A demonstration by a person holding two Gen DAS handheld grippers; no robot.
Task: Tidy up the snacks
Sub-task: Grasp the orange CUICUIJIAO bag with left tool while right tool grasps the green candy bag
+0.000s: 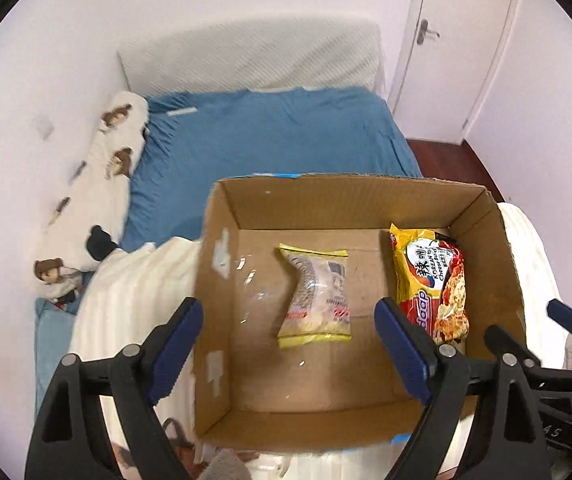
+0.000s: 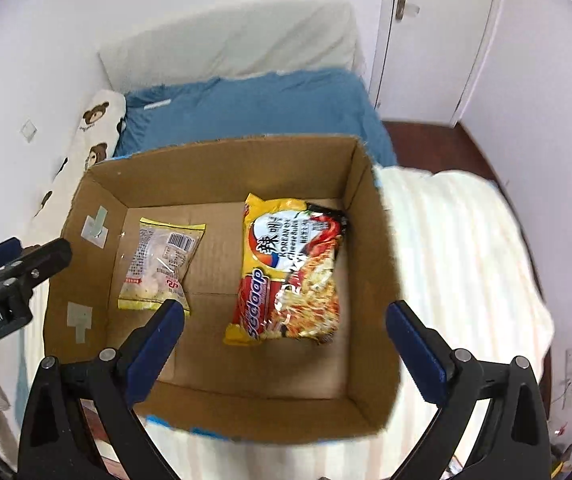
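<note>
Seen from the left wrist, the left gripper (image 1: 288,338) hangs above the box with its blue-padded fingers (image 1: 177,342) spread wide and nothing between them. From the right wrist, the right gripper (image 2: 286,340) is the same: spread wide, empty, tilted down toward the box floor.

Below both tools sits the cardboard box (image 2: 370,216), open at the top and resting on a pale striped blanket (image 2: 462,248) that covers the near part of a bed. Two snacks lie flat inside it. A small clear packet with yellow ends (image 2: 157,266) lies in the left half of the right-wrist frame, near the box's left wall. A noodle packet (image 2: 290,272), yellow and red, lies in the centre of that frame, close to the right wall. The two are apart, with bare cardboard between them.

Beyond the box, in the upper half of both frames, are a blue sheet (image 1: 269,136), a bear-print pillow (image 1: 113,168) along the left wall, and a white door (image 1: 458,32) at upper right.

Both packets look already stowed, so the step in hand is probably clearing the box and going for more snacks; none shows outside it. To do that well, lift the fingers straight above the rim before swinging aside, so they do not catch the thin cardboard walls or drag the box across the soft blanket. Keep the two tools apart, since they sit close together here.
</note>
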